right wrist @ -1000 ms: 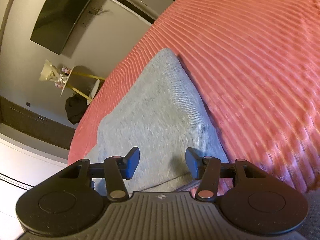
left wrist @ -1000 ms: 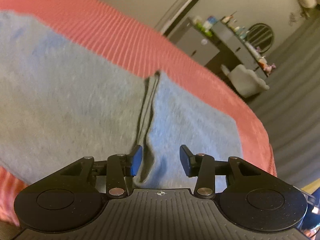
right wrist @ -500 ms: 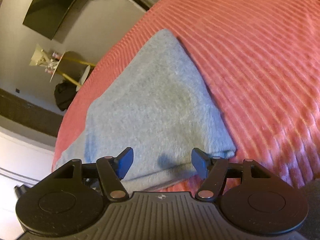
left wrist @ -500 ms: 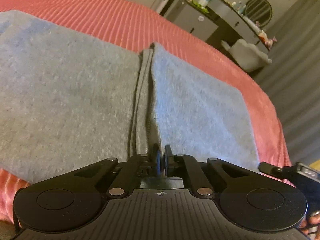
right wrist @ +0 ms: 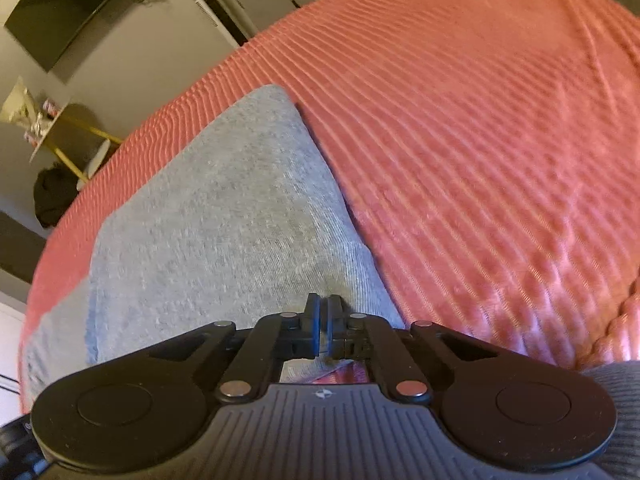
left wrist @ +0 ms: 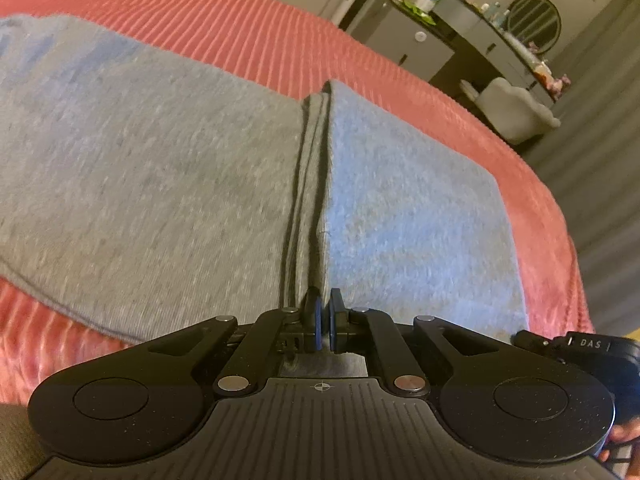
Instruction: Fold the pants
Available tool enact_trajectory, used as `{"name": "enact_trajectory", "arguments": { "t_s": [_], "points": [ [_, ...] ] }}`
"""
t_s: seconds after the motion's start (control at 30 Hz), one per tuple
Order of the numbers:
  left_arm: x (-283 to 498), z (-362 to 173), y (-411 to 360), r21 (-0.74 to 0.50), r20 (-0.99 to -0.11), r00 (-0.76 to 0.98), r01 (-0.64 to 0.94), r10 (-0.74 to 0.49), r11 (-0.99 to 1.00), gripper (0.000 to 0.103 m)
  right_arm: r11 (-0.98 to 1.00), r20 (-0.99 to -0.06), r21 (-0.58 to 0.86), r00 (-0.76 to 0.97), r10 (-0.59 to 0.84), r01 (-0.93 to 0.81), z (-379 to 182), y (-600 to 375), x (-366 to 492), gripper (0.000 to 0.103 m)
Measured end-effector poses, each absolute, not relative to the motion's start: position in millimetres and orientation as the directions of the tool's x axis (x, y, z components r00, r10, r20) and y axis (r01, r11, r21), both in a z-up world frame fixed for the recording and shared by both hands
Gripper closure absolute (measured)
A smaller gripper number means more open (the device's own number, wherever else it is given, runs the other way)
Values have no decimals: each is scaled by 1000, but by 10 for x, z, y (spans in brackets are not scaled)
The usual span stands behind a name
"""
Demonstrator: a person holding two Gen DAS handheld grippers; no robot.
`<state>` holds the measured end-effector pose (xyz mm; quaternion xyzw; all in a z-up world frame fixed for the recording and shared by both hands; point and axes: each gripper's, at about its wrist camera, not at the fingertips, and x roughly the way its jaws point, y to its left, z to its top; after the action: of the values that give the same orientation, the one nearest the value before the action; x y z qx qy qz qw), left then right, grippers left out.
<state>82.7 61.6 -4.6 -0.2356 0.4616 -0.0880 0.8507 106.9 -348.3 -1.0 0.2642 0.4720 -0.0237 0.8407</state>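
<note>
Only one marking reads — white letters "DAS" on a black device (left wrist: 592,350) at the lower right edge of the left wrist view, just beyond the near right corner of the grey pants (left wrist: 160,184). The right wrist view carries no readable text.

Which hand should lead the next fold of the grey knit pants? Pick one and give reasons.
Left, probably. The left gripper is shut at the near edge of the grey knit pants, right on the layered fold line. The right gripper is shut on their outer corner beside the pink ribbed bedspread, so it should follow.
</note>
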Motion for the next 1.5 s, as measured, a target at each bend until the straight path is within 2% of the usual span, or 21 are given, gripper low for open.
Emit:
{"name": "enact_trajectory", "arguments": {
  "t_s": [0.3, 0.5, 0.57, 0.6, 0.67, 0.73, 0.8, 0.83, 0.87, 0.93, 1.07, 1.13, 1.23, 1.33, 1.4, 1.5],
  "points": [
    [688, -4, 724, -519, -710, 586, -60, -391, 853, 98, 931, -719, 358, 657, 226, 73, 269, -3284, 1026, 97],
    [712, -128, 794, -513, -747, 555, -130, -367, 848, 97, 960, -715, 278, 664, 219, -18, 179, -3111, 1236, 96],
    [698, -105, 818, -520, -737, 573, -140, -359, 843, 90, 961, -755, 278, 616, 224, -9, 28, -3084, 1351, 88],
    [686, -79, 828, -514, -731, 588, -143, -345, 846, 89, 961, -781, 275, 583, 224, -2, -58, -3062, 1406, 87],
    [672, -16, 843, -501, -719, 624, -160, -307, 850, 79, 960, -793, 279, 565, 226, 8, -173, -3073, 1450, 86],
    [685, 65, 842, -487, -696, 663, -153, -276, 860, 79, 950, -778, 313, 574, 254, 5, -177, -3101, 1466, 79],
    [723, 162, 772, -453, -674, 698, -133, -241, 882, 78, 942, -771, 337, 576, 271, 7, -203, -3118, 1466, 78],
    [760, 221, 691, -425, -668, 708, -110, -229, 898, 69, 942, -770, 336, 577, 272, 5, -208, -3117, 1466, 77],
    [806, 249, 618, -405, -666, 711, -91, -225, 910, 53, 942, -769, 335, 578, 272, 3, -212, -3114, 1466, 76],
    [924, 230, 481, -372, -664, 715, -64, -218, 926, 37, 942, -769, 334, 579, 273, 0, -207, -3101, 1463, 71],
    [1177, -2, 416, -355, -730, 649, -93, -214, 930, 39, 944, -764, 329, 579, 284, -28, -196, -3015, 1475, 59],
    [1236, -133, 491, -372, -745, 628, -110, -226, 922, 48, 946, -764, 322, 579, 285, -42, -190, -2996, 1483, 56],
    [1211, -123, 612, -446, -688, 666, -71, -291, 892, 72, 947, -763, 315, 579, 288, -56, -179, -2975, 1471, 51],
    [1232, -162, 665, -455, -680, 667, -59, -304, 888, 81, 948, -761, 312, 579, 292, -69, -177, -2954, 1480, 44],
    [1212, -172, 653, -450, -672, 680, -58, -295, 891, 86, 949, -761, 307, 581, 290, -73, -174, -2932, 1465, 43],
    [1025, -12, 580, -402, -568, 777, 25, -271, 915, 91, 950, -759, 302, 585, 287, -74, -172, -2926, 1455, 43]
  ]
}}
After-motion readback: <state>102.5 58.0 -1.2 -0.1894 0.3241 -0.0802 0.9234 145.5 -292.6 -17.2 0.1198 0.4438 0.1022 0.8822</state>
